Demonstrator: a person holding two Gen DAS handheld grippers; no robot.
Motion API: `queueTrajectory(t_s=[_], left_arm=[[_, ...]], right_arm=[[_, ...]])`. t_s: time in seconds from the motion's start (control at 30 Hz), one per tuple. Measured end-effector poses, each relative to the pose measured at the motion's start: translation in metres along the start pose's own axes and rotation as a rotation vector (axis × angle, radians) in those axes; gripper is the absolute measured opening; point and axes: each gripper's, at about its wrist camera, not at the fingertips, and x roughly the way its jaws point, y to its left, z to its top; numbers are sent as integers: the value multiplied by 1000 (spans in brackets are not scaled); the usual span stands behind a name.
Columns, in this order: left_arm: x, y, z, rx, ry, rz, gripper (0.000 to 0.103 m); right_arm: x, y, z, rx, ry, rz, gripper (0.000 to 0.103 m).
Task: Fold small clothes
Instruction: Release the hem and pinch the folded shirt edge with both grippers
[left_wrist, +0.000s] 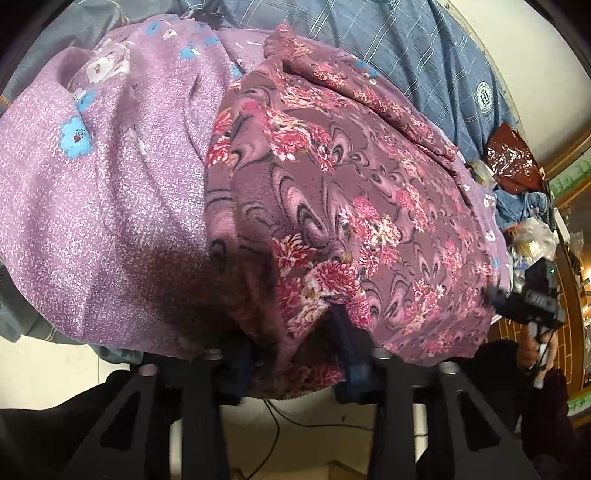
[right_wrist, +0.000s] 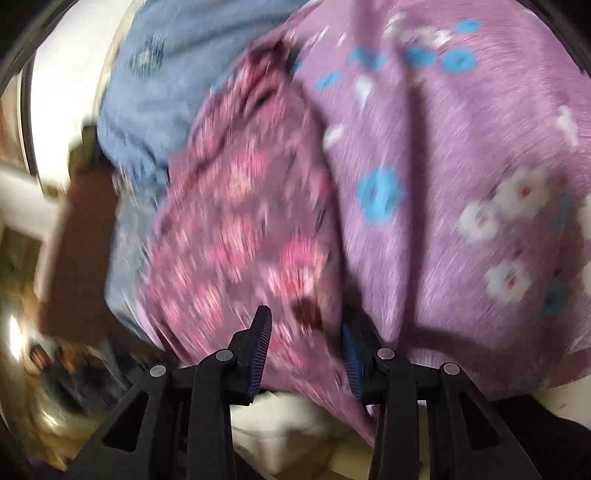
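The left tool (left_wrist: 295, 354) sits at six o'clock in its own view, its two dark fingers clenched on the near hem of a plum fleece garment with pink flower sprays (left_wrist: 332, 206), which bunches between the pads. From there the garment spreads up toward twelve o'clock over a lilac speckled cloth with blue and white flowers (left_wrist: 110, 177). A blue checked shirt (left_wrist: 424, 55) lies beyond, at one o'clock.

The right tool (right_wrist: 306, 347) appears at six o'clock in its blurred view. The same plum hem lies between its ribbed fingers, but whether the pads press on it cannot be told. The lilac cloth (right_wrist: 461, 166) fills two to four o'clock; pale blue fabric (right_wrist: 147, 92) lies at ten o'clock.

Likely step: taking both near corners for a fold. It would go best if each tool pinches only the plum layer, and both lift evenly to keep the hem taut.
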Motion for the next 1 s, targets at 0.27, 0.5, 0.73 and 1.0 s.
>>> queueTrajectory(t_s=[0.27,0.5,0.73,1.0], left_arm=[[4,10,0,-45,19,7,28],[-23,-11,-1,42,-4,-65,7],[-81,-24,39,59,-94,-281,7],[-89,-20,130,9,-210,-401,7]], right_arm=[[12,7,-10,-55,47,-103,8],[-9,56,-15,-170,8,-121,4],[-70,93,20,-217,-126,100,4],[-72,96,103,-111,-278,243,4]])
